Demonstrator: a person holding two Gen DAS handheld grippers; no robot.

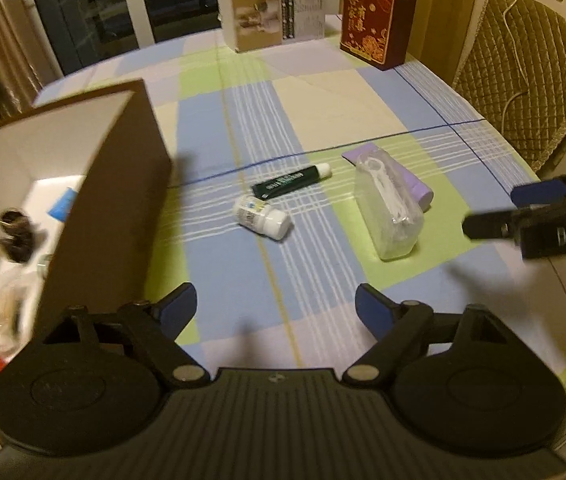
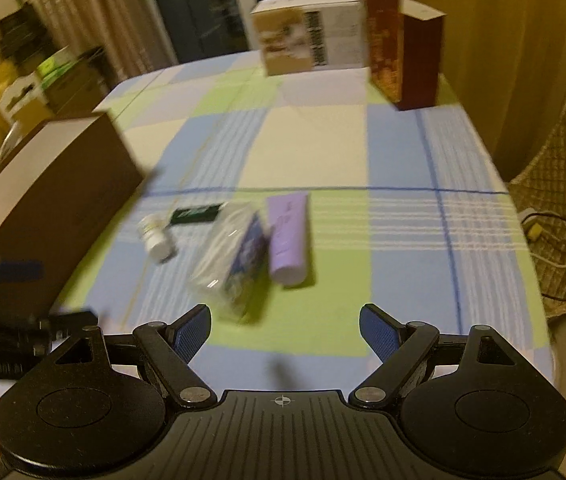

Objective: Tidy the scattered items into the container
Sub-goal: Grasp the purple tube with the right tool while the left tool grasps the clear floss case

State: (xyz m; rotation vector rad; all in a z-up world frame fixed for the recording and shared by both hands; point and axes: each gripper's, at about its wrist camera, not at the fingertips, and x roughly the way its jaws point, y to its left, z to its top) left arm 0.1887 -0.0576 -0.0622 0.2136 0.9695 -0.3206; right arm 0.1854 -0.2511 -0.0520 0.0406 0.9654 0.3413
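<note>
Your left gripper (image 1: pixel 276 312) hangs over the checked blue, green and cream cloth of the worktop (image 1: pixel 323 92), jaws spread wide with nothing between them. Your right gripper (image 2: pixel 285 330) is just as wide and just as empty, low over the near edge. Four loose things lie in the middle of the cloth: a small white plastic pill bottle (image 1: pixel 262 217) on its side, a dark green tube with a white cap (image 1: pixel 291 181) just behind it, a clear plastic packet with white contents (image 1: pixel 390 208), and a lilac tube (image 2: pixel 287 238) lying close along the packet's far side. The brown open-topped cardboard box with a pale inside (image 1: pixel 115 184) stands to their left, with a few blurred items already on its floor. At the far end stand a white printed carton (image 1: pixel 271 10) and a dark red box with gold lettering (image 1: pixel 375 18). The right wrist view is smeared.
</note>
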